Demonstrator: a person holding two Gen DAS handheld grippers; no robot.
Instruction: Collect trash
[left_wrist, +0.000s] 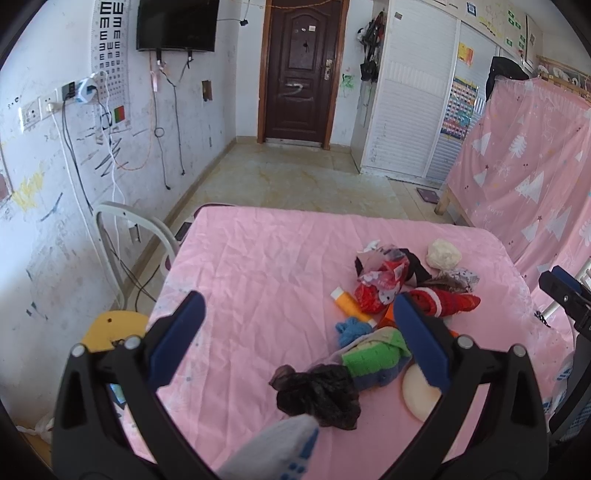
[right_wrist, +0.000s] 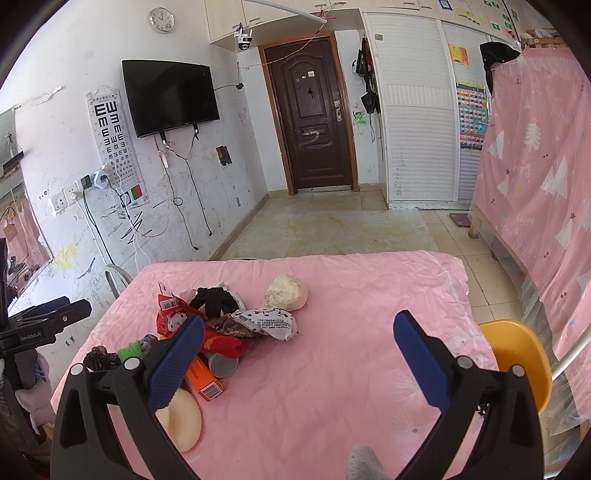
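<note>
Left gripper (left_wrist: 299, 332) jaws wide — trash pile (left_wrist: 384, 295) beyond.

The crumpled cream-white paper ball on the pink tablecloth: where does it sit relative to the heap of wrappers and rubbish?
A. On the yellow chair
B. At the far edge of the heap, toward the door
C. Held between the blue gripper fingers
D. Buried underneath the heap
B: the crumpled cream-white paper ball lies on the pink tablecloth at the far side of the heap of wrappers, uncovered, and both grippers are open and empty.
</note>
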